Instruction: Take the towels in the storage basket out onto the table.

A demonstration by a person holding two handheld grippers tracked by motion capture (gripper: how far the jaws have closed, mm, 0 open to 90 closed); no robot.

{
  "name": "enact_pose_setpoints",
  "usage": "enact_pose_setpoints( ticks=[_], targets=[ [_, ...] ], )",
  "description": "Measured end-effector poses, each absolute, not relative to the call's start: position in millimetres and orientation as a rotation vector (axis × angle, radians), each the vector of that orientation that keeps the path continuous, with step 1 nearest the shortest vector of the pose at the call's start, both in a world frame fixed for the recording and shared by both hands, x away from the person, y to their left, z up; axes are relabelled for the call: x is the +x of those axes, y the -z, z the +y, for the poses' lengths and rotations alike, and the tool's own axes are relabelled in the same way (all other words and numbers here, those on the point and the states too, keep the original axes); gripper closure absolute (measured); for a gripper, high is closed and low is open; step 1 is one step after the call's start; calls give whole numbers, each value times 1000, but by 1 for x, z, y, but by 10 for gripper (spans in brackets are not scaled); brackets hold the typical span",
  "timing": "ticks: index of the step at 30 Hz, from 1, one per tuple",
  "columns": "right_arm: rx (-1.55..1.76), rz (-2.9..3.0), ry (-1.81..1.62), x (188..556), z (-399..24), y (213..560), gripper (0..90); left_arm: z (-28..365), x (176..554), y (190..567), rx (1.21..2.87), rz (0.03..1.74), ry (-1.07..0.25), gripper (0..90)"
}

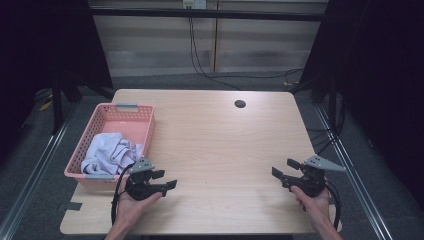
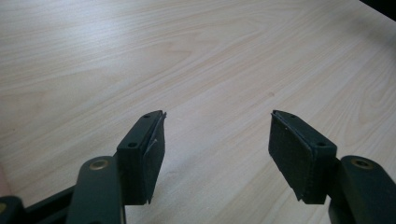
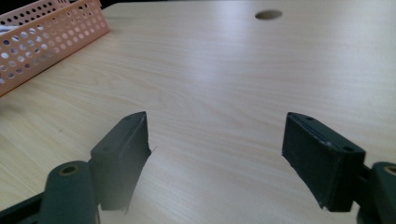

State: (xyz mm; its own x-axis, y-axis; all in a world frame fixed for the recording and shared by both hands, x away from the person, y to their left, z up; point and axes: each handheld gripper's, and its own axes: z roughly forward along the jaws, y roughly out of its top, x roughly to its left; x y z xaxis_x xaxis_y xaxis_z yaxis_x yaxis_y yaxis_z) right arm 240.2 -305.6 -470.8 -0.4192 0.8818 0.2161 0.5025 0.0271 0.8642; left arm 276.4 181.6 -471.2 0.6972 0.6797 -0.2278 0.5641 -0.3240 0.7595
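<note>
crumpled white cloth (image 1: 111,152) in pink perforated basket (image 1: 145,127); l gripper (image 1: 166,181) & r gripper (image 1: 283,169) jaws released, empty

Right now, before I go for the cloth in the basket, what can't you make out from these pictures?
- White cloth: crumpled in the high view, so its type and edges are unreadable.
- Pink basket: its near wall is partly hidden by the left gripper there; in the right gripper view the frame edge cuts it off.
- Right gripper: cable runs off the bottom edge.
</note>
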Motion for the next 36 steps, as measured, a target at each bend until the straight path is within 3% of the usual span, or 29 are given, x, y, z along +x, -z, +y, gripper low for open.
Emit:
enact_pose_setpoints(
  ticks=[22, 25, 36],
  targets=[
    [1367, 2004, -1332, 230, -299, 467, 260, 190, 276, 444, 2010, 895, -223, 332],
    [1367, 2008, -1326, 231, -300, 468, 279, 197, 277, 439, 2002, 927, -250, 299],
    [1369, 2001, -1315, 232, -302, 468, 248, 232, 284, 421, 1963, 1023, -308, 324]
  ],
)
